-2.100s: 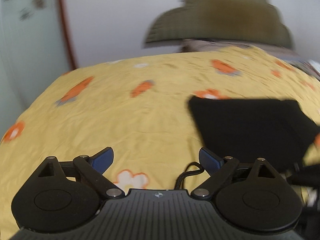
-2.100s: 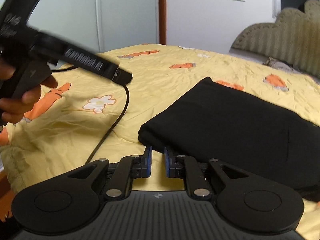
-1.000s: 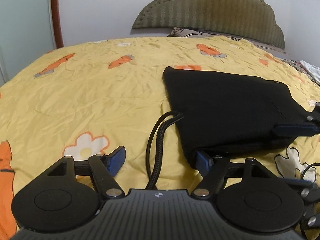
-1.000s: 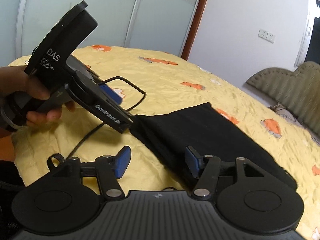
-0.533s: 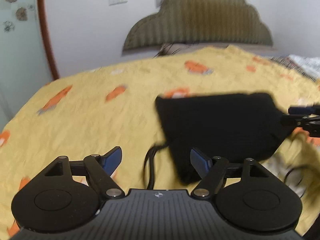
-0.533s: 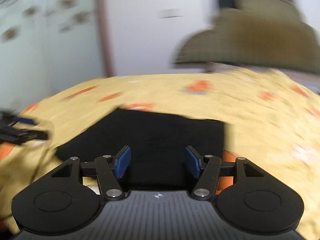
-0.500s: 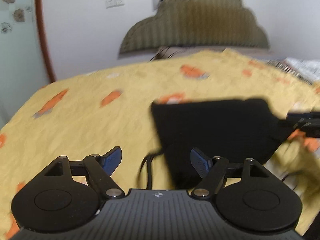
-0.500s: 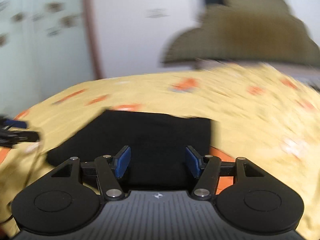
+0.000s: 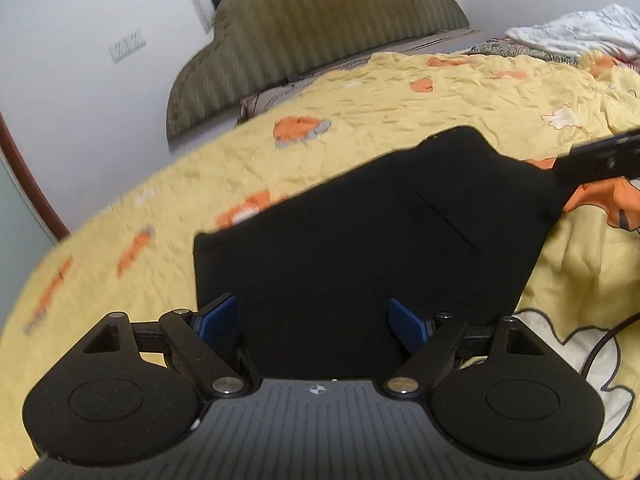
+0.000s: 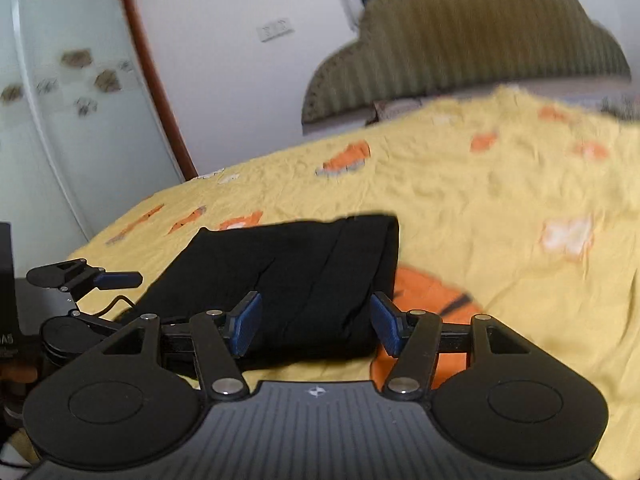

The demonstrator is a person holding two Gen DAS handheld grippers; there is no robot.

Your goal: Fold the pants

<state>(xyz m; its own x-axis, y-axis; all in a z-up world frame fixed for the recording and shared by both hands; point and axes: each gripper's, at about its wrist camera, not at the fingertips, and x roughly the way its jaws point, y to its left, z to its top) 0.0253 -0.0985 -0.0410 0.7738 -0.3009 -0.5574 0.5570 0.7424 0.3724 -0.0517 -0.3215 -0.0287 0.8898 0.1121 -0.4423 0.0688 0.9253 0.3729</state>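
Observation:
The black pants [image 9: 360,248] lie folded into a flat rectangle on the yellow bedsheet [image 9: 180,184]. My left gripper [image 9: 314,326] is open, its blue pads spread over the near edge of the pants. My right gripper [image 10: 316,328] is open too, just in front of the near edge of the pants [image 10: 304,272]. Neither holds cloth. The right gripper's fingers [image 9: 592,162] show at the right edge of the left wrist view, by the pants' far corner. The left gripper's fingers [image 10: 116,279] show at the left of the right wrist view.
An olive padded headboard [image 9: 312,28] and white wall stand behind the bed. Crumpled white and patterned bedding [image 9: 568,36] lies at the far right. A wardrobe door [image 10: 60,120] with a brown frame stands at the left. A black cable [image 9: 604,344] trails on the sheet.
Both grippers have swung round and moved in close over the folded pants. The right gripper, shut two seconds ago, has stood open since one second ago. The pants lie still.

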